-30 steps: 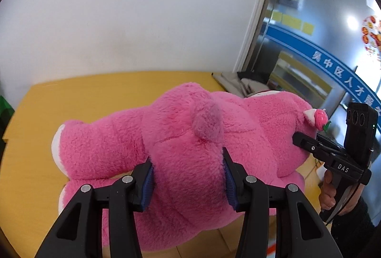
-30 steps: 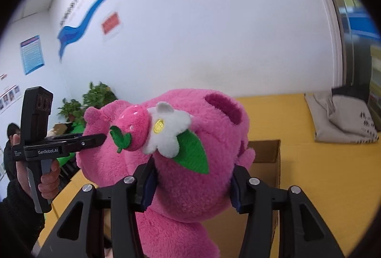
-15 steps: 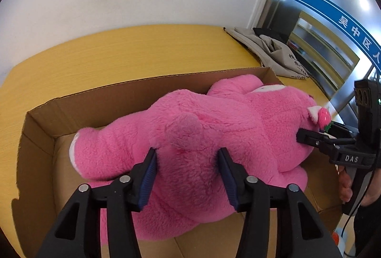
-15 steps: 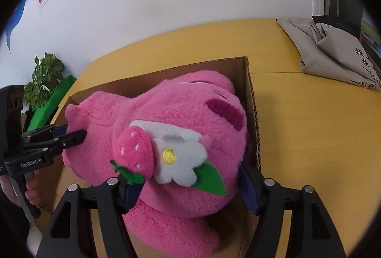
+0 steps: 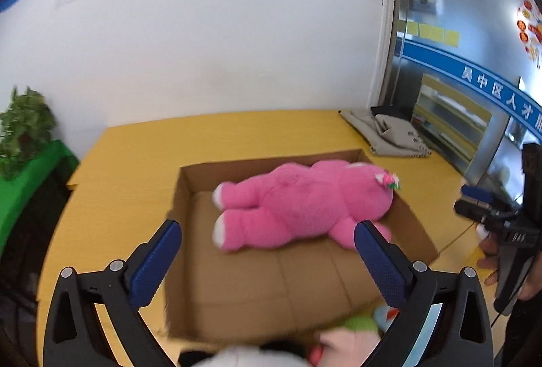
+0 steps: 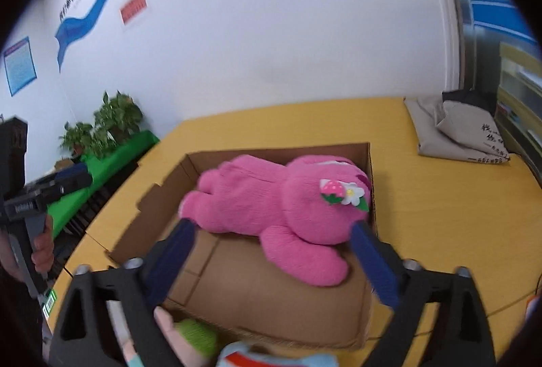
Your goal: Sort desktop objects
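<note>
Left wrist view
Toy: a pink plush bear lies on its side inside the open cardboard box, head toward the right wall, white-soled feet toward the left. A small strawberry trim sits at its ear.
Box: stands on the yellow table; much of its brown floor is bare in front of the bear.
Left gripper: blue-padded fingers spread wide, nothing between them, raised above the near part of the box.
Right gripper: seen from the side at the right edge, held in a hand; whether its fingers are apart cannot be told here.
Only here: blurred soft toys, white, green and pink, at the bottom edge just outside the box; a glass door with a blue band on the right.

Right wrist view
Toy: the bear's strawberry and white flower with a green leaf show plainly; one arm reaches toward the camera.
Right gripper: fingers wide apart, empty, above the box.
Only here: potted plants on a green shelf; a folded grey bag on the table beyond the box.
</note>
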A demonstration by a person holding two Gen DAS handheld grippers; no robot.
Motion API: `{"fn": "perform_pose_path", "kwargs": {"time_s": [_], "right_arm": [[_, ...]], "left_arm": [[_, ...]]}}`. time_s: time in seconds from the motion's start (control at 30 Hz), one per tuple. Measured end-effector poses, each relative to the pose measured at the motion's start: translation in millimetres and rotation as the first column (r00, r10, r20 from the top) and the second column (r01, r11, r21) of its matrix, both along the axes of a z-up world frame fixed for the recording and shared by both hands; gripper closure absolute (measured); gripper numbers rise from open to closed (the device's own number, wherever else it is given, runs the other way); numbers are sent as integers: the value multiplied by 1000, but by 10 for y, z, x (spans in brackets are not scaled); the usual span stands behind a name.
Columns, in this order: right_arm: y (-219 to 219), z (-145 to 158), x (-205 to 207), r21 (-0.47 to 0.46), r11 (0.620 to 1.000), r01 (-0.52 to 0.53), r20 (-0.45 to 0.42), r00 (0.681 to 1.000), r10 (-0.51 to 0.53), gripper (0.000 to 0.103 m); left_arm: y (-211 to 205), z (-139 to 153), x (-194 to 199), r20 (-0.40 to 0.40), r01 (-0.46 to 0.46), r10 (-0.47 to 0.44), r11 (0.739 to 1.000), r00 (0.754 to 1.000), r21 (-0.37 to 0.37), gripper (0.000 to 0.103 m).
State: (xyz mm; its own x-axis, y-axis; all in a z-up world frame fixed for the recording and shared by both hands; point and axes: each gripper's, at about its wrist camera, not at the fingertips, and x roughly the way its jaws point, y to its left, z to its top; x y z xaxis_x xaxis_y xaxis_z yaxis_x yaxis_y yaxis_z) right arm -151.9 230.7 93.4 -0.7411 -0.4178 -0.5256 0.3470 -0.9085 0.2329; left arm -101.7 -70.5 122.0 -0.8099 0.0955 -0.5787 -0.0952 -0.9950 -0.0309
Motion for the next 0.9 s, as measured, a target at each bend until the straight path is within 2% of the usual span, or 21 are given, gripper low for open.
{"fn": "perform_pose_path", "kwargs": {"time_s": [0.1,0.23,0.33,0.53,0.9], "right_arm": [[-42,-5,260,23,999,27,-14,1000,-26,0],[-95,-44,545,66,996,59,-17,998,-58,0],[-136,-74,758,98,992,84,-20,996,-82,0],[-217,-129,1141,158,979,127,-28,992,-124,0],[-393,-134,1051,198,974,107,-35,994,-102,0]], "left_arm": [[111,-107,415,12,-50,51,998,999,-34,0],[268,-291,897,28,-77,78,996,997,-43,0],[436,-400,1050,36,-82,83,996,996,-24,0],[682,-484,1123,16,-84,85,996,996,-40,0],[517,-484,946,47,-117,115,993,992,34,0]]}}
